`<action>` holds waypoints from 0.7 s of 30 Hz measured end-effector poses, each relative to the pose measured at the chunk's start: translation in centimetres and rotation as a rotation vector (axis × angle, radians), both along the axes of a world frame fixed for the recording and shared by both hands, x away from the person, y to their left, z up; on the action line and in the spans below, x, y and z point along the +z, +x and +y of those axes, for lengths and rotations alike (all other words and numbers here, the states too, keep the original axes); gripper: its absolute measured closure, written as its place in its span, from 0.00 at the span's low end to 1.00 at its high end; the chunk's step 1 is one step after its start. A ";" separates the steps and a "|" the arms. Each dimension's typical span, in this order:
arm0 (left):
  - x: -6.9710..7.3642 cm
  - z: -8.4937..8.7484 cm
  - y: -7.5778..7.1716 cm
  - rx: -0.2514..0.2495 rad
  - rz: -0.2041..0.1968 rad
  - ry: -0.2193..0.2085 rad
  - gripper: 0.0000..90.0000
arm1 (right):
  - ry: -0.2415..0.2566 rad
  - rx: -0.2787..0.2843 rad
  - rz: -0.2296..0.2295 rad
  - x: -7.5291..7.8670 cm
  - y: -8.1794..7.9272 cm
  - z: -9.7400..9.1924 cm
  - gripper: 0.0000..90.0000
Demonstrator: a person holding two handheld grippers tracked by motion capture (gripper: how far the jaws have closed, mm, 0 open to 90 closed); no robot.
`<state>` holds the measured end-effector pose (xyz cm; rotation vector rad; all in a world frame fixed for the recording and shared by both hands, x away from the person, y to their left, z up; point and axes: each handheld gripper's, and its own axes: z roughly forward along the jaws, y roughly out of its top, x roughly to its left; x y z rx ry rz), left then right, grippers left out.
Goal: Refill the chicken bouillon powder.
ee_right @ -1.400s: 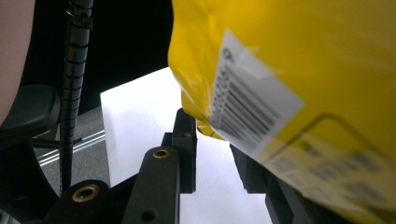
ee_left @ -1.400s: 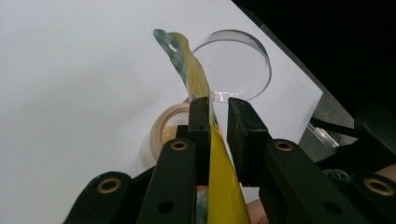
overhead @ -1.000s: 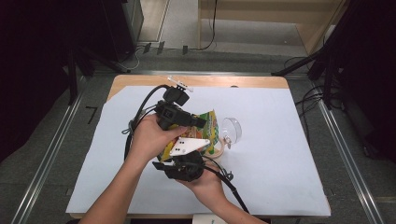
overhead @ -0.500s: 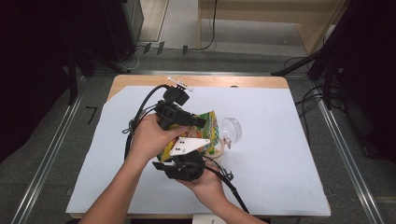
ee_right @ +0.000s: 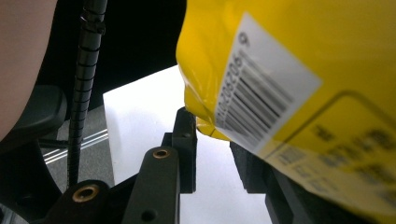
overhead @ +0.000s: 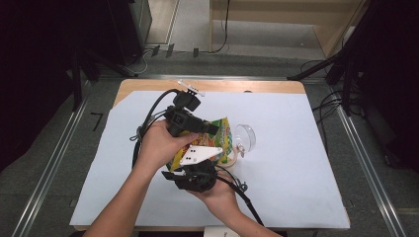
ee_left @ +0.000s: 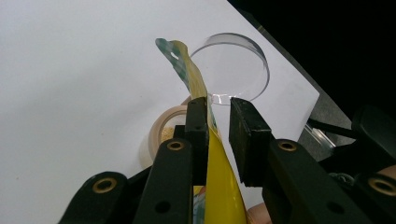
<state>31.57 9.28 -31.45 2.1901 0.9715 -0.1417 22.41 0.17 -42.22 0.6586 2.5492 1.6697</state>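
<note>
A yellow snack bag [overhead: 223,134] is held up over the white table sheet between both grippers. My left gripper [overhead: 211,130] reaches in from the far side. In the left gripper view its jaws [ee_left: 217,109] hold the bag's top edge [ee_left: 191,77], which lies flat against one pad, with a small gap at the other tip. My right gripper [overhead: 191,167] comes from the near side. In the right gripper view [ee_right: 212,133] the bag's lower corner [ee_right: 280,70], with its barcode label, sits between the jaws. A small beige cup [ee_left: 163,128] with crumbs stands under the bag.
A clear glass [overhead: 245,138] lies on its side just right of the bag, also seen behind the bag as glass [ee_left: 233,65]. The white sheet [overhead: 296,187] covers a wooden table with floor rails on both sides. Black cables [overhead: 148,116] trail leftward from the grippers.
</note>
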 end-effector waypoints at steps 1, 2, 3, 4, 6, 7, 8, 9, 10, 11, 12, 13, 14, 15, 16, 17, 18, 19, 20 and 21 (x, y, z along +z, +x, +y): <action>0.0 0.0 0.0 0.001 0.000 0.000 0.87 | 0.000 0.000 0.000 0.0 0.0 0.0 0.81; 0.0 0.0 0.0 0.001 0.000 0.001 0.87 | 0.000 0.000 0.000 0.0 0.0 0.0 0.81; 0.0 0.0 0.0 0.000 -0.001 0.003 0.87 | 0.001 0.000 0.001 0.0 0.0 0.0 0.81; 0.0 0.0 0.0 0.000 0.000 0.000 0.86 | 0.000 0.000 -0.001 0.0 0.0 0.0 0.81; 0.0 0.1 0.0 0.004 0.002 -0.003 0.86 | 0.000 0.002 0.003 0.0 0.0 0.0 0.81; 0.0 0.1 0.0 0.002 0.001 -0.001 0.87 | 0.001 0.003 0.004 0.0 0.0 0.0 0.81; 0.0 0.1 0.0 0.002 0.001 0.000 0.87 | 0.000 0.002 0.004 0.0 0.0 0.0 0.81; 0.0 0.1 0.0 0.003 0.002 -0.001 0.86 | 0.001 0.003 0.002 0.0 0.0 0.0 0.81; 0.0 0.1 0.0 0.002 0.002 -0.002 0.86 | 0.002 0.004 0.003 0.0 0.0 0.0 0.81; 0.0 0.1 0.0 0.003 0.002 -0.003 0.86 | 0.002 0.004 0.004 0.0 0.0 0.0 0.81; 0.0 0.1 0.0 0.002 0.001 -0.003 0.86 | 0.002 0.005 0.005 0.0 0.0 0.0 0.81; 0.0 0.1 0.0 0.003 0.001 -0.004 0.86 | 0.002 0.004 0.004 0.0 0.0 0.0 0.81; 0.0 0.1 0.0 0.004 0.000 -0.004 0.87 | 0.003 0.004 0.006 0.0 0.0 0.0 0.81; 0.0 0.1 0.0 0.006 0.002 -0.002 0.87 | 0.003 0.005 0.007 0.0 0.0 0.0 0.81; 0.1 0.1 0.0 0.007 0.002 -0.001 0.87 | 0.003 0.006 0.007 0.1 -0.1 0.0 0.81; 0.1 0.2 -0.1 0.007 0.001 -0.001 0.87 | 0.004 0.007 0.007 0.1 -0.1 0.0 0.81; 0.1 0.2 -0.1 0.005 0.001 -0.002 0.87 | 0.004 0.006 0.007 0.1 -0.1 0.0 0.81; 0.1 0.2 -0.1 0.005 0.000 -0.002 0.87 | 0.005 0.005 0.002 0.1 -0.1 0.1 0.81; 0.1 0.2 -0.1 0.005 0.001 -0.003 0.87 | 0.005 0.007 0.006 0.1 -0.1 0.1 0.81; 0.1 0.2 -0.1 0.007 0.003 -0.003 0.87 | 0.005 0.006 0.006 0.1 -0.1 0.1 0.81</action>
